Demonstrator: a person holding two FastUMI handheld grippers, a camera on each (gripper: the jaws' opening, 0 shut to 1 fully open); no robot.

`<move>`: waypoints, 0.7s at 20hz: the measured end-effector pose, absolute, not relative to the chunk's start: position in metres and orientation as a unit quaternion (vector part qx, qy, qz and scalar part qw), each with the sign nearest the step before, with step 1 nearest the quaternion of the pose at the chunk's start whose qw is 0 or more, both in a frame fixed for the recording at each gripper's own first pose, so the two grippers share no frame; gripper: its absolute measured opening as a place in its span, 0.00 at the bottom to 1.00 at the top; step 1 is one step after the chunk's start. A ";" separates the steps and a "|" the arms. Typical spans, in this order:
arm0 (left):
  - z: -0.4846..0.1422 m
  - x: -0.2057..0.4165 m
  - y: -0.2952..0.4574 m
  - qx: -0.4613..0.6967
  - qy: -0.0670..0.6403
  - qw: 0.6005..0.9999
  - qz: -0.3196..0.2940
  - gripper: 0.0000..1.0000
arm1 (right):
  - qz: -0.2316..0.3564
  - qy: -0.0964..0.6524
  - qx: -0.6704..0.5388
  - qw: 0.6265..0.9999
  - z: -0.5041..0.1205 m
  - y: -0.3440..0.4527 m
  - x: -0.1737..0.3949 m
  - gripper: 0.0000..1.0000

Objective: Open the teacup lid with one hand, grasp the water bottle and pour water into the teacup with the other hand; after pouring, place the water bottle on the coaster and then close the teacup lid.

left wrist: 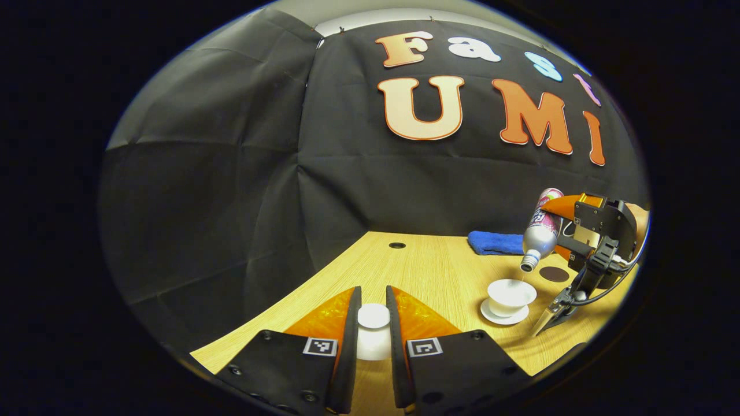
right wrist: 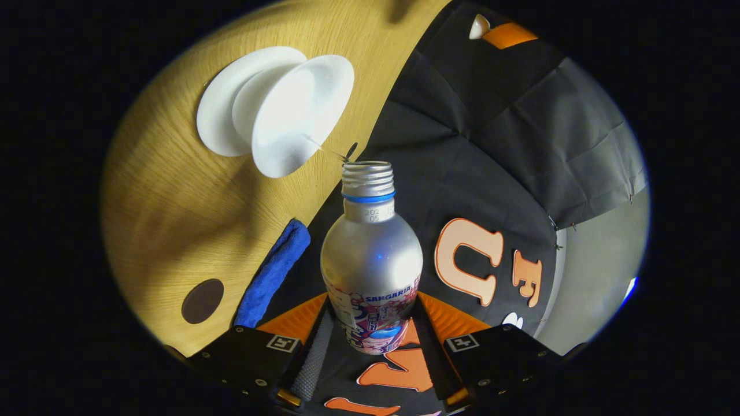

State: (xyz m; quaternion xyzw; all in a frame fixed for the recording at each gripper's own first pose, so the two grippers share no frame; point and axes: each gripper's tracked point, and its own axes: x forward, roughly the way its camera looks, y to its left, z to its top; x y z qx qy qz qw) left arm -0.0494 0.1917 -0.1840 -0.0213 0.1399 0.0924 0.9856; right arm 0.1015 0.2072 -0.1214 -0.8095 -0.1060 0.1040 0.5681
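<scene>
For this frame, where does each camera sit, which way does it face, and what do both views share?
Left gripper view: rides the left tool, low over the table, facing the booth wall; its fingers clamp the teacup lid.
Right gripper view: rides the right tool, rolled sideways, looking along the tilted water bottle towards the teacup.
Shared: bottle, teacup on its saucer, coaster, blue cloth.

Silver water bottle (right wrist: 372, 254) tilts mouth-down over the open white teacup (left wrist: 511, 296); brown coaster (left wrist: 554, 274) lies beside.
</scene>
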 end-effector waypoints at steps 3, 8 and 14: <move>-0.182 -0.047 0.187 -0.021 0.136 0.986 0.089 0.30 | 0.128 -0.069 -0.774 0.616 -0.136 0.202 0.098 0.77; -0.175 -0.040 0.180 -0.016 0.131 0.988 0.085 0.30 | 0.150 -0.012 -0.702 0.696 -0.156 0.193 0.093 0.78; -0.165 -0.027 0.158 -0.008 0.123 0.990 0.066 0.30 | 0.154 0.064 -0.568 0.806 -0.157 0.169 0.104 0.78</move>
